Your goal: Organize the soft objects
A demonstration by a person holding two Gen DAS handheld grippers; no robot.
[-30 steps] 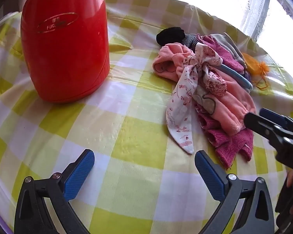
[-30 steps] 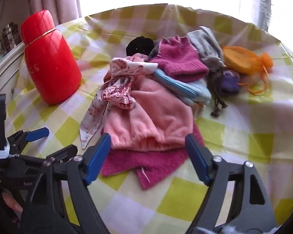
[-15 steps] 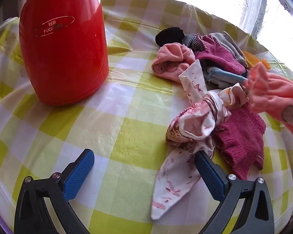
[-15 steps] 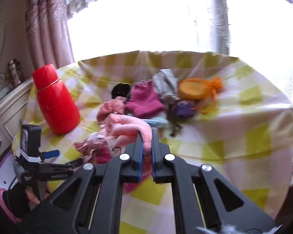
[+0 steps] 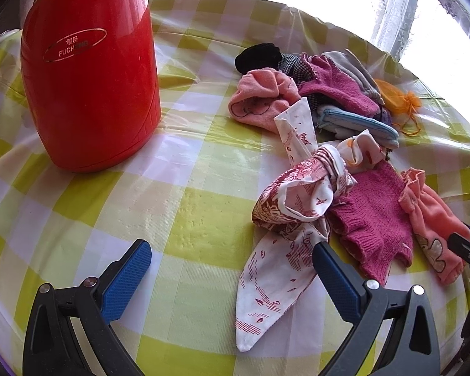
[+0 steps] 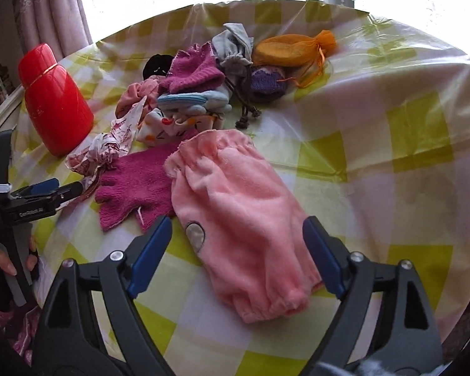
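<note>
A pink fleece sleeve (image 6: 235,216) lies flat on the checked tablecloth, between the open fingers of my right gripper (image 6: 238,257); it also shows in the left wrist view (image 5: 432,225). A magenta knit glove (image 6: 134,185) lies beside it on the left. A knotted white-and-red scarf (image 5: 294,206) lies just ahead of my open, empty left gripper (image 5: 232,279). The remaining pile behind holds another pink piece (image 5: 260,97), a magenta knit (image 5: 335,91), a blue pouch (image 5: 357,122), a grey bag (image 6: 235,47) and an orange mesh bag (image 6: 291,50).
A tall red thermos (image 5: 91,72) stands at the left on the yellow-and-white checked tablecloth (image 5: 188,213). A purple knit piece (image 6: 266,81) and a black item (image 5: 257,56) lie in the pile. A bright window and curtains are behind the table.
My right gripper closed on the pink sleeve, lifted it off the pile, then set it down nearer the front and opened. The scarf was dragged forward. The left gripper stayed put.
</note>
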